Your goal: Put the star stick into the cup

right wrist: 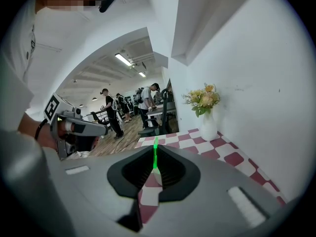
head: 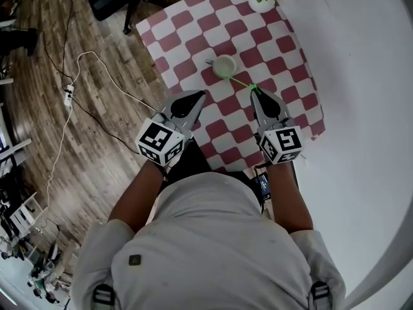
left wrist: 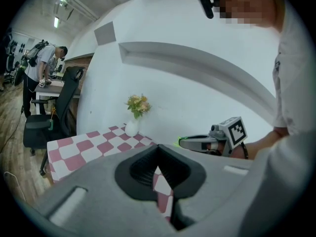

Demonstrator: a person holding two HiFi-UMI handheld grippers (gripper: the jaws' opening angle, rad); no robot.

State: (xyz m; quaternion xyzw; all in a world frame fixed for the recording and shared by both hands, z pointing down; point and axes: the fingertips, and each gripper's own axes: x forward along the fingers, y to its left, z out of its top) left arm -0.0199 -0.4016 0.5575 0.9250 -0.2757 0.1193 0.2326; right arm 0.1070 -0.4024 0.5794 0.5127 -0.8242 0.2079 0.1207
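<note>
Left gripper (head: 201, 94) fingers pressed together, right gripper (head: 254, 91) fingers pinching the star stick (head: 242, 82).

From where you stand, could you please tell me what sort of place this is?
Probably an office-style lab or workshop: black swivel office chair, people standing at desks, and a white power strip with cable on the wood-plank floor.

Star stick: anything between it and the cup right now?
Nothing visible. The right gripper holds the star stick with its free end near the cup; only checkered tablecloth shows between. The flower vase stands at the far edge, and the left gripper is off to the side.
</note>
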